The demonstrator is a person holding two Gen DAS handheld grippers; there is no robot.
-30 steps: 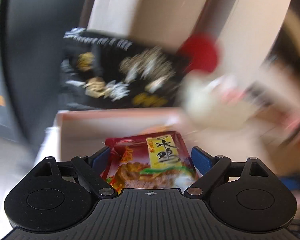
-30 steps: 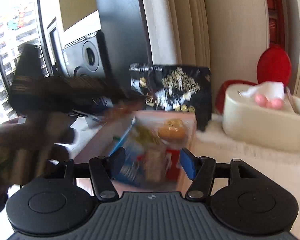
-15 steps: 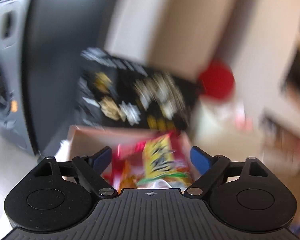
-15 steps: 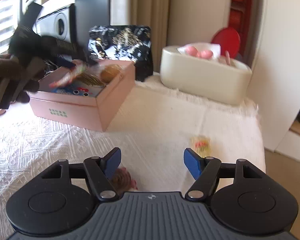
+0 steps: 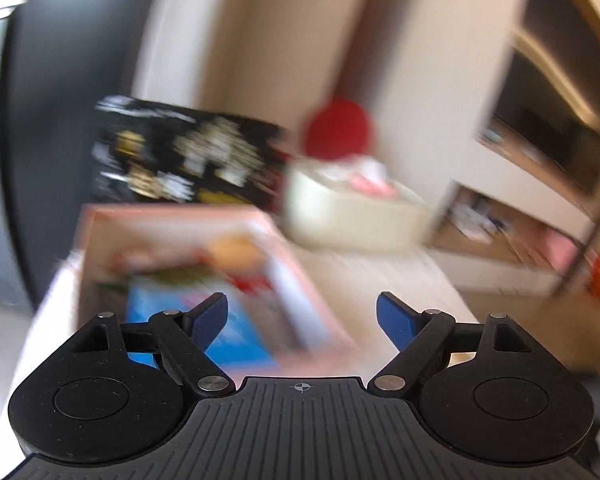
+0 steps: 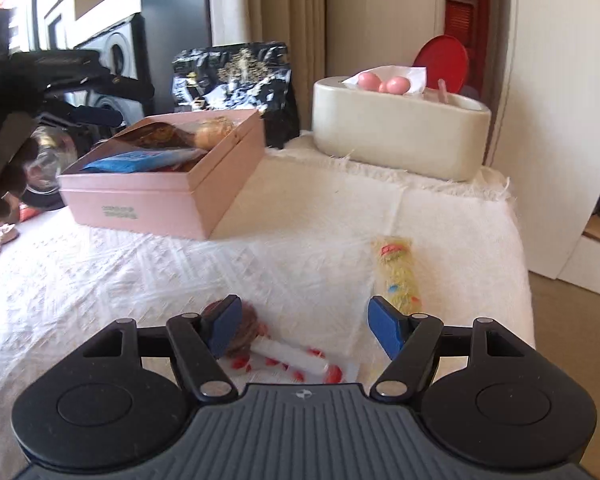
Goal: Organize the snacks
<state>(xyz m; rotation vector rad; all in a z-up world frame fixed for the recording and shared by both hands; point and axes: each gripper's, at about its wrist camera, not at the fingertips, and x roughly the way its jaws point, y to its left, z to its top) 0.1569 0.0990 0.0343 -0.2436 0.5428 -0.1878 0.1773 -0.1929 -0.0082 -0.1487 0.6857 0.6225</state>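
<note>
Pink cardboard box [image 6: 162,196] sits well ahead and left of the right tongs [image 6: 302,330], already holding packets; the red packet the left tongs [image 5: 302,322] carried a second ago now lies inside it. Those left tongs are empty, pulled back over the box's near corner, jaws closing slightly on nothing. The right tongs have dropped to the white cloth on the desk, released, bracketing a wrapped snack [image 6: 288,354]; a yellow packet [image 6: 396,274] waits just right ahead.

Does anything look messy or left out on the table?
Yes. Two snacks lie loose on the white cloth, outside the pink box: a yellow packet and a clear red-dotted packet with a brown treat inside.
</note>
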